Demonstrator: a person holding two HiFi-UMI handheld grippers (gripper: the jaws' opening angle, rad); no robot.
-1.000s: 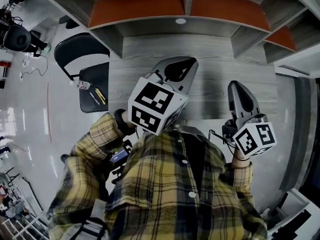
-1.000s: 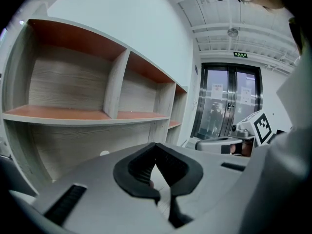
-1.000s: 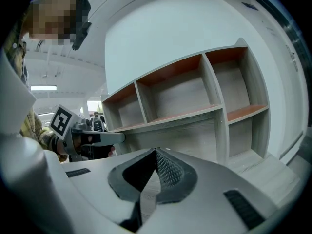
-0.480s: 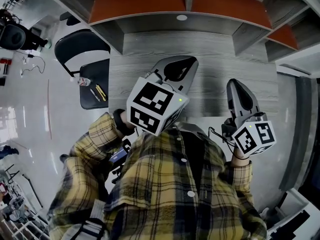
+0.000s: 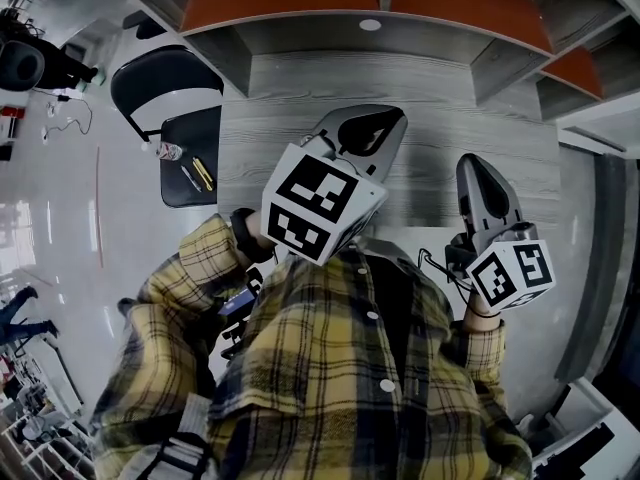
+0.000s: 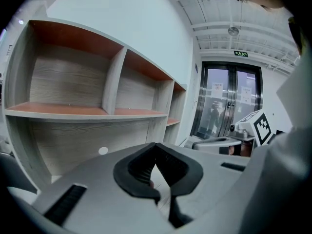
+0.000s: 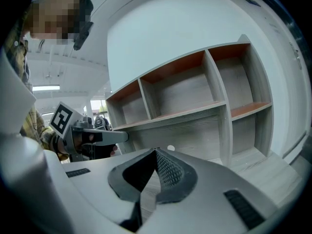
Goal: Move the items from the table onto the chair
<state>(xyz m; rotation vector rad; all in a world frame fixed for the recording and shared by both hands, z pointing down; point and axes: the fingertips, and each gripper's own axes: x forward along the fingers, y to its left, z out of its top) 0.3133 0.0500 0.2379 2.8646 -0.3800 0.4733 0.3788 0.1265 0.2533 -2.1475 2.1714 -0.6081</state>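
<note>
We are facing a shelf unit [image 5: 360, 8] of grey wood with orange boards, which is standing along the far edge of the grey wood-grain table [image 5: 440, 118]. Both of our grippers are hovering over that tabletop, well apart from each other and pointing towards the shelves. To the left of the table a black chair [image 5: 165, 88] is standing on the pale glossy floor [image 5: 60, 218], and the task's things are lying on its seat, near the edge that faces the floor.

In our left hand we are holding the left gripper [image 5: 392, 120], whose marker cube [image 5: 320, 206] is sitting close under the head camera. In the left gripper view its black pads are meeting at the tip [image 6: 156, 145]. The jaws are pressed together with nothing between them, and only tabletop and shelves are showing beyond.

In our right hand we are holding the right gripper [image 5: 478, 166], with its smaller marker cube [image 5: 512, 276] at the wrist. In the right gripper view its ribbed pads are likewise touching at the tip [image 7: 156, 151], so it is closed and empty, above the table without touching it.

On the chair seat a small clear bottle [image 5: 168, 151] is lying at the outer edge. Just beside it a yellow pen-like stick [image 5: 203, 175] and a thinner dark one [image 5: 188, 178] are lying side by side; we cannot tell more exactly what they are.
</note>
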